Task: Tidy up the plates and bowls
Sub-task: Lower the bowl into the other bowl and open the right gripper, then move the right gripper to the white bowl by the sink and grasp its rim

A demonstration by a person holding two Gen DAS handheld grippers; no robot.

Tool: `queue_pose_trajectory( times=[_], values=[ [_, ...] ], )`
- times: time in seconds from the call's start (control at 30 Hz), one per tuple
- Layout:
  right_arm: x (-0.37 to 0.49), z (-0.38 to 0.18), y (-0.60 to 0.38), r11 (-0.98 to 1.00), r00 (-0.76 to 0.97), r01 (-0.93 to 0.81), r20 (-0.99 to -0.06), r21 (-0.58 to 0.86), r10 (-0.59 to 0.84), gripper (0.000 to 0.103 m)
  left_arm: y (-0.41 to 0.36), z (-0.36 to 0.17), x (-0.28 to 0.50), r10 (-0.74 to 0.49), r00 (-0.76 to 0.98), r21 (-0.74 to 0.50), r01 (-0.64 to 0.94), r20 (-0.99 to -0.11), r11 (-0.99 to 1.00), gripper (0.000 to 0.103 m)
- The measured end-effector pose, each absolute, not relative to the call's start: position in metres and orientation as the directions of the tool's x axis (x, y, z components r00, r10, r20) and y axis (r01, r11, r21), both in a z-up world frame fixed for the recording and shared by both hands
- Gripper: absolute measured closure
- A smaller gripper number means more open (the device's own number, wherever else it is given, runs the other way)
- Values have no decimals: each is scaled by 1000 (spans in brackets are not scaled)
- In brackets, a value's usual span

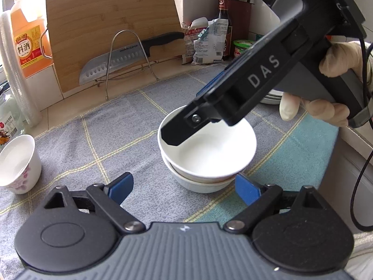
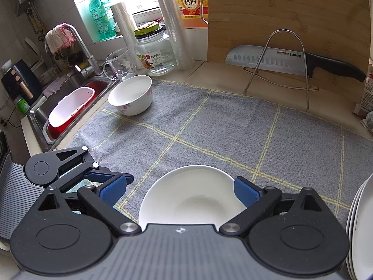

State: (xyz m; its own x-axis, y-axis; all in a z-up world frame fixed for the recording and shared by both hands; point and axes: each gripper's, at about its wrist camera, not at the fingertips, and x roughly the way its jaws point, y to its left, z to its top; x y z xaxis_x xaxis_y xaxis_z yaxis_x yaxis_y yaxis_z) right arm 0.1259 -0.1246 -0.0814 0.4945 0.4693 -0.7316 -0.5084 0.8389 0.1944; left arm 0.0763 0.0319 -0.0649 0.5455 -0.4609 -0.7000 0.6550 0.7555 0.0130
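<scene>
From my left wrist view, my left fingers (image 1: 184,190) stand wide with nothing between them, pointing down at the stack of white bowls (image 1: 206,154) on the grey checked cloth (image 1: 93,144) that covers the counter; the top bowl sits nested in a lower one, a little askew. My right fingers (image 1: 186,128) reach in from the upper right and hang over the far rim of that top bowl; from here I cannot tell whether they touch it, and my gloved hand (image 1: 326,88) wraps the handle behind. A flowered bowl (image 1: 17,163) waits alone at the left edge of the cloth, and the rim of some plates (image 1: 271,99) peeps out under the right tool. From my right wrist view, my right fingers (image 2: 180,192) are spread wide as well, the blue pads either side of the top bowl (image 2: 191,196) but not pressing on it, so I judge the bowl is set down and let go. The flowered bowl (image 2: 131,94) stands well apart near the sink (image 2: 42,114), and a stack of plates (image 2: 360,221) lies at the right edge. Nesting this bowl looks done; next I judge one hand must travel to the flowered bowl, take it by the rim and bring it to the stack, with the other hand kept clear
</scene>
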Motion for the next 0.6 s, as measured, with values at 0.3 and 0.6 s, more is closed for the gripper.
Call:
queue_pose_trajectory(
  times=[0.3, 0.6],
  values=[
    [133, -68, -95, 810, 494, -561, -715, 172, 494, 0, 95, -71, 96, -289, 697, 57, 428, -656, 902, 8],
    [161, -58, -38, 785, 493, -609, -722, 113, 486, 0, 155, -82, 120, -67, 782, 135, 190, -620, 972, 8]
  ],
)
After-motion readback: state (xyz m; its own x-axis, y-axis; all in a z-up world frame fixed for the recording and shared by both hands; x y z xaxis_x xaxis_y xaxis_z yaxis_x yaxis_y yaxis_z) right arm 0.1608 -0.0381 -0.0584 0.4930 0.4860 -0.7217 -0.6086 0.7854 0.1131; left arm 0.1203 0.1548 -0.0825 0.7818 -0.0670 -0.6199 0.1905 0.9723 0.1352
